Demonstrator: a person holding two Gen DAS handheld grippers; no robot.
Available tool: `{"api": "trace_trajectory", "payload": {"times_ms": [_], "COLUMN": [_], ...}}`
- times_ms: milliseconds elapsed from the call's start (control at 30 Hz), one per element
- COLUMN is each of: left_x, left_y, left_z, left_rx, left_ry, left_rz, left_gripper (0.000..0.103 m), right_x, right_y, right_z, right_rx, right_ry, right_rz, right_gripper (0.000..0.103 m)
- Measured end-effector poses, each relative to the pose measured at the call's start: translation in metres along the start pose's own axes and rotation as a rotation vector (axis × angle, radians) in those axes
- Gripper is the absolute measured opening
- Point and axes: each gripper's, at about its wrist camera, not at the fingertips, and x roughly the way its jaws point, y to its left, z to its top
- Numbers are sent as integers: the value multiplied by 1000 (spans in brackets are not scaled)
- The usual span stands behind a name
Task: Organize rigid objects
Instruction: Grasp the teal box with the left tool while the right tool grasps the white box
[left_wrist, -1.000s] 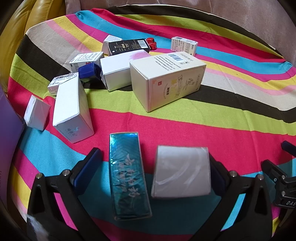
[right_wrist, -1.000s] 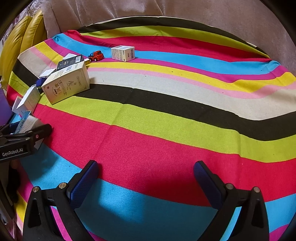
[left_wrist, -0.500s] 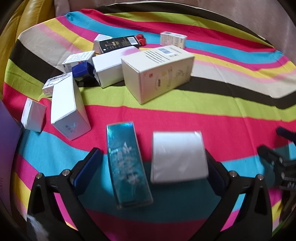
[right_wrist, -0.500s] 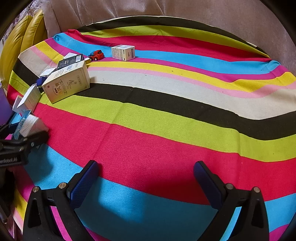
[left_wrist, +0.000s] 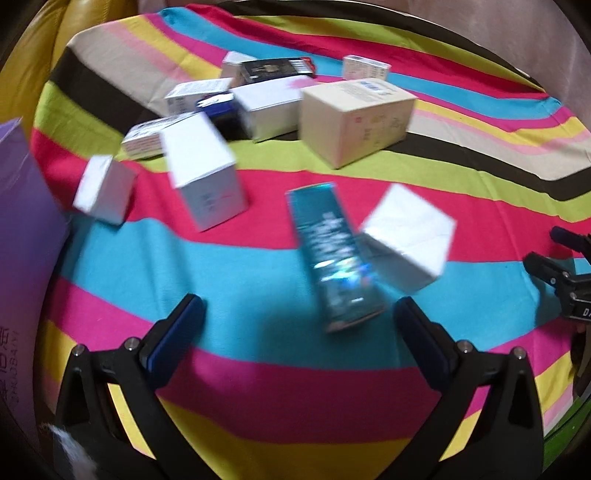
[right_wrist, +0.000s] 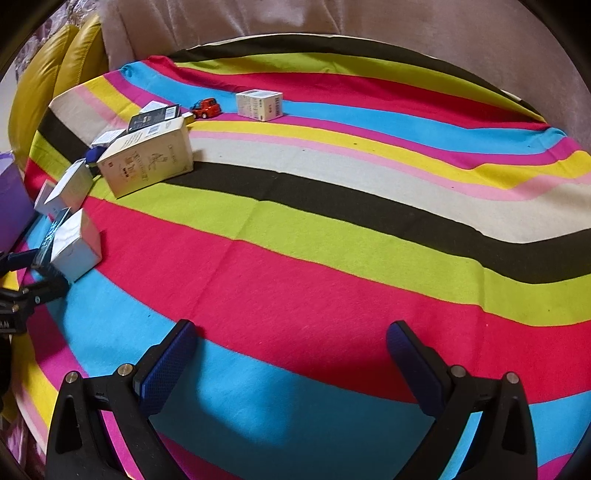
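Teal foil marks the long box (left_wrist: 334, 254) lying flat on the striped cloth (right_wrist: 332, 258), just ahead of the left gripper (left_wrist: 299, 325), whose fingers are spread wide with nothing between them. Its long axis runs away from the camera, near end a little right of centre and close to the right finger (left_wrist: 421, 339), far end leaning left. A white box (left_wrist: 408, 236) touches or nearly touches its right side; motion blur in the left view makes the contact hard to judge. Further out sits the loose cluster: a tall white box (left_wrist: 203, 173), a small white box (left_wrist: 103, 188), a beige carton (left_wrist: 354, 118), with smaller packs behind it. The right gripper (right_wrist: 291, 354) hovers over bare cloth, fingers likewise apart and empty, well apart from every box; from its view the teal box (right_wrist: 51, 236) and white box (right_wrist: 75, 243) lie far off to the left. The left hand is plainly the nearer one. Any pick of the teal box would likely need the fingers shifted right so they straddle its narrow width across that long axis, without catching the white neighbour.
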Motion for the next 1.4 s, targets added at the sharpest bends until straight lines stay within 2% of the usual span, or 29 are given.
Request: {"api": "trace_trajectory", "payload": {"times_ms": [67, 133, 200, 367, 433, 533, 567, 633, 733, 767, 900, 1000, 1100, 1167, 1233, 1267, 1400], "left_x": [-1, -7, -10, -17, -21, -20, -20, -22, -27, -26, -16, -10, 2, 3, 2, 2, -4], "left_y": [11, 25, 38, 72, 83, 87, 85, 78, 57, 49, 19, 3, -9, -11, -15, -19, -29], "left_z": [0, -1, -1, -7, -10, -15, -15, -16, -14, -11, -1, 4, 11, 14, 16, 16, 8], "left_rx": [-26, -57, -84, -157, -172, -175, -166, -135, -45, -15, 79, 128, 164, 159, 167, 181, 216], "left_ry": [-5, -22, -27, -33, -36, -40, -41, -45, -70, -73, -65, -70, -50, -53, -58, -65, -87], "left_rz": [-3, -36, -18, -47, -29, -11, -15, -37, -61, -68, -69, -50, -45, -85, -100, -95, -55], "left_gripper": [103, 103, 103, 103, 103, 103, 103, 103, 103, 103, 103, 102, 85, 71, 43, 35, 33], "right_x": [-1, -2, -3, 5, 9, 18, 22, 26, 25, 22, 13, 5, -2, -8, -13, -16, -26], "right_y": [9, 22, 44, 117, 135, 158, 163, 167, 162, 161, 147, 124, 104, 92, 82, 79, 66], "right_z": [4, 9, 17, 36, 38, 43, 45, 47, 46, 46, 38, 32, 27, 22, 19, 17, 7], "right_rx": [-7, 2, -9, -162, -221, -276, -278, -270, -261, -263, -272, -211, -168, -144, -113, -104, -61], "right_ry": [25, 29, 21, 17, 11, 22, 35, 34, 10, 0, -18, -28, -31, -43, -51, -55, -74], "right_rz": [36, 102, 142, 218, 209, 184, 180, 172, 173, 175, 122, 95, 68, 51, 45, 43, 42], "right_gripper": [103, 103, 103, 103, 102, 92, 86, 82, 59, 43, 43, 43, 43, 43, 43, 43, 43]}}
